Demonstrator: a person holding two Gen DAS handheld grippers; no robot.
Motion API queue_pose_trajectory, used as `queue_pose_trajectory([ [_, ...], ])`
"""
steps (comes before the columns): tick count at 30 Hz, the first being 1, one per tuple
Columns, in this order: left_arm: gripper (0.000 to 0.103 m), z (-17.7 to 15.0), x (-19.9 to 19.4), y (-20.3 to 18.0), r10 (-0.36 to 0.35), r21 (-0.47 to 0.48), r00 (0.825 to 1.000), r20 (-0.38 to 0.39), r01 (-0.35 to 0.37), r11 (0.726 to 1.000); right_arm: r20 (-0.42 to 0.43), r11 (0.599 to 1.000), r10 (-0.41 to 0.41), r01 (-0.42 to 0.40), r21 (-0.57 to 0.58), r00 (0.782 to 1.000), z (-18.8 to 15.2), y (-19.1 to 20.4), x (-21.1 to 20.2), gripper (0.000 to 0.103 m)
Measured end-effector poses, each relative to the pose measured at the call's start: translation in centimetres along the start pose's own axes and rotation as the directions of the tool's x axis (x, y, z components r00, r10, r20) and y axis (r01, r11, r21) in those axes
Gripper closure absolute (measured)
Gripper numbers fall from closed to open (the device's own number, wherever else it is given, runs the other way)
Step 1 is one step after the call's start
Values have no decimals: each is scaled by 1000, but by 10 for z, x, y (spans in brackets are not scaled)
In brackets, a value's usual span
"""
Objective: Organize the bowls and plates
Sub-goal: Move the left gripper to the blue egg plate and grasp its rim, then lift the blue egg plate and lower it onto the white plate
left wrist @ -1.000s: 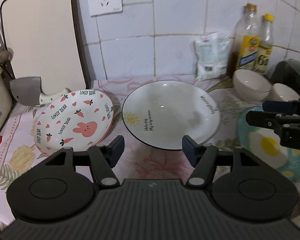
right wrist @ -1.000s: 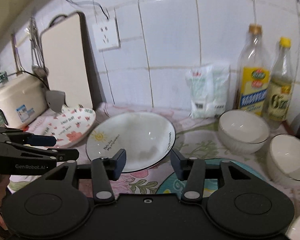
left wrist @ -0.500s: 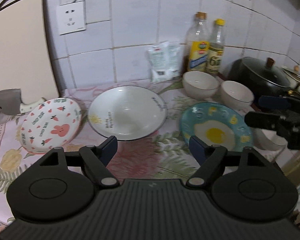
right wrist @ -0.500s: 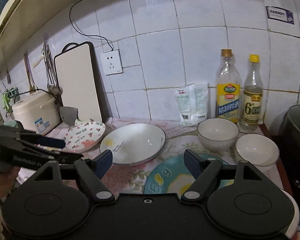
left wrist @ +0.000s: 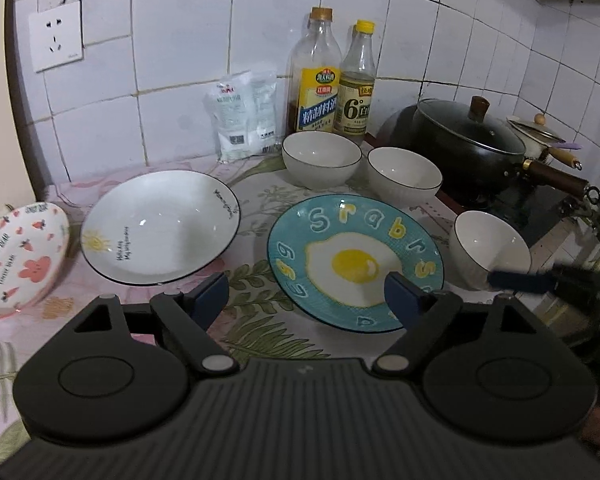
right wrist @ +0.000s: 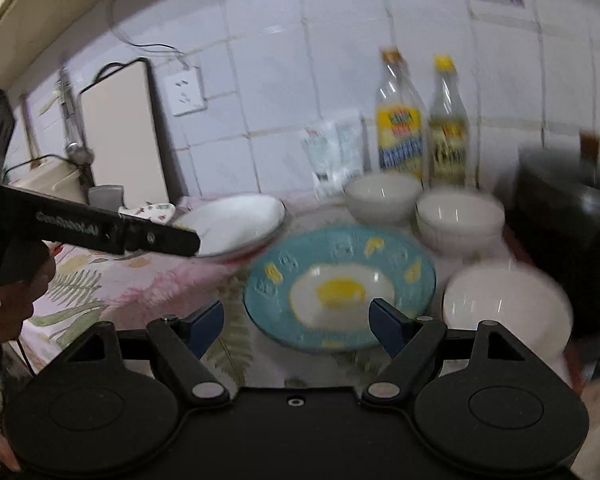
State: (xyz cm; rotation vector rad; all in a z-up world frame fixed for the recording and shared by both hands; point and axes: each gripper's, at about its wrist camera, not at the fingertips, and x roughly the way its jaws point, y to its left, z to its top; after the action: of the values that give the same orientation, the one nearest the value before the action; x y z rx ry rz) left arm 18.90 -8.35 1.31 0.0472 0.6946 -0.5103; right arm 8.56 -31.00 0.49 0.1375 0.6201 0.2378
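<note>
On the floral counter lie a pink rabbit-print plate [left wrist: 18, 258], a white deep plate with a sun drawing [left wrist: 160, 226] and a teal fried-egg plate [left wrist: 354, 262]. Three white bowls stand near it: two at the back [left wrist: 320, 158] [left wrist: 404, 174] and one to its right [left wrist: 488, 246]. My left gripper [left wrist: 306, 298] is open and empty, in front of the teal plate's near left edge. My right gripper [right wrist: 296, 322] is open and empty, just in front of the teal plate [right wrist: 340, 286]; the right wrist view is blurred. The right gripper's fingertip [left wrist: 516, 278] shows beside the right bowl.
Two oil bottles [left wrist: 334, 88] and a white packet [left wrist: 244, 116] stand against the tiled wall. A black lidded pot [left wrist: 468, 140] sits on the stove at the right. A cutting board [right wrist: 124, 136] and a rice cooker [right wrist: 48, 180] stand at the left.
Both grippers have pulled back and swung right, from facing the sun plate to facing the teal egg plate. Both have opened wider. No dish has moved.
</note>
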Motion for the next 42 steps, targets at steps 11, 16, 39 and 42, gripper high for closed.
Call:
queue_pose_trajectory([
  [11,22,-24,56,6,-14,-77,1000,-18,13,997,-7,981,-84,84,177,996,-36,-39,50,20],
  [16,30,-29,77,10,-8,-112,1000,-27,5,994,23,979,-105,99,179,994,-40,-37,64,20],
  [39,83,-35,121,13,0,-222,999,-33,-7,975,17,931,-330,323,170,944,-33,-22,100,51],
  [42,83,-38,120,13,6,-229,1000,-17,-10,973,35,931,-334,324,165,942,-35,-21,100,50],
])
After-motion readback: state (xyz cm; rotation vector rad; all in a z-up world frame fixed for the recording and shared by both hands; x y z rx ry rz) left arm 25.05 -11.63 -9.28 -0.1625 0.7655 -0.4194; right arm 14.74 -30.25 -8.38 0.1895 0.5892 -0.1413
